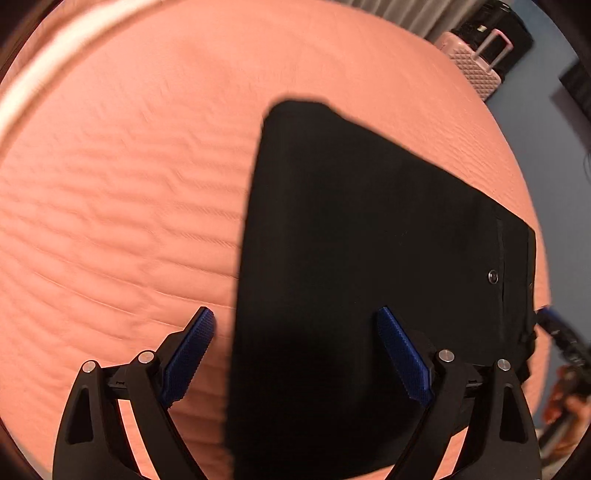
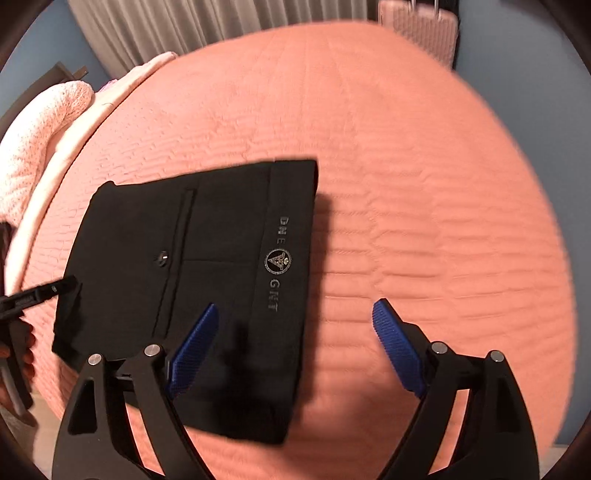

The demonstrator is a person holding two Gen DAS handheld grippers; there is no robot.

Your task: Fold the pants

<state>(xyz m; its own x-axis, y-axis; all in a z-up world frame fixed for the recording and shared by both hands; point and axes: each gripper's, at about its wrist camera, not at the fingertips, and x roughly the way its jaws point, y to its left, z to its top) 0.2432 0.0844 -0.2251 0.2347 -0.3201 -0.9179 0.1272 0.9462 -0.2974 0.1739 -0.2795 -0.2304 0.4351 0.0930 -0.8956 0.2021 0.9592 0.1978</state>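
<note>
1. The black pants (image 2: 192,280) lie folded into a compact rectangle on a salmon-pink quilted bedspread (image 2: 424,184), flat and free of either tool.
2. The left gripper (image 1: 295,325) hangs over the near edge of the pants with its jaws spread wide; one blue pad (image 1: 192,354) stands over bare bedspread, the other over the dark cloth, and neither presses on anything.
3. The right gripper (image 2: 295,321) is likewise wide apart and holds nothing: its left pad (image 2: 192,350) is over the waistband end of the pants, its right pad over the bedspread.
4. Ahead of the right gripper the waistband (image 2: 284,258) shows pale lettering and a round emblem (the letters are too blurred to read with certainty), and beyond it to the left sit a pocket slit and a small button (image 2: 162,257).
5. In the right wrist view the left gripper's black tip reaches in from the left edge, just beside the far end of the pants.
6. Past the bed, ahead of both grippers, stand a pink hard-shell suitcase (image 1: 472,66) and a pale curtain (image 2: 207,26).
7. A pale knitted blanket (image 2: 40,136) lies at the bed's edge, far left of the right gripper.
</note>
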